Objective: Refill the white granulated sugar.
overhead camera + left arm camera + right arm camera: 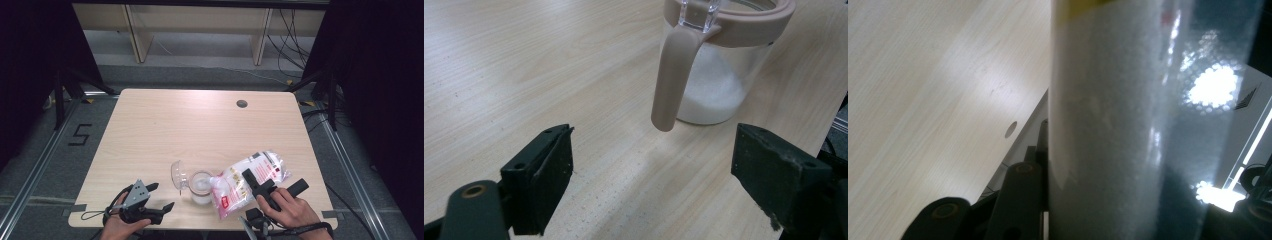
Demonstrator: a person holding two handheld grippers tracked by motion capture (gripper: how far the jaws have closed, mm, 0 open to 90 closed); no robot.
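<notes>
Right gripper (261, 188) clamped on clear plastic bag of white granules (248, 182); bag's long axis slants down-left, mouth over clear lidded jar (201, 187). Left gripper (162, 197) jaws apart, empty, just left of jar.

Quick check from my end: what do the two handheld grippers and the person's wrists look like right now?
Both are black, two-jaw tools. The left gripper carries a grey three-cornered plate on top, and a thin black cable loops from it at the table edge. In its own view its flat, blocky pads look scuffed. The right gripper has a black pistol-style handle; a dark strap circles that wrist. No sleeves are visible.
</notes>
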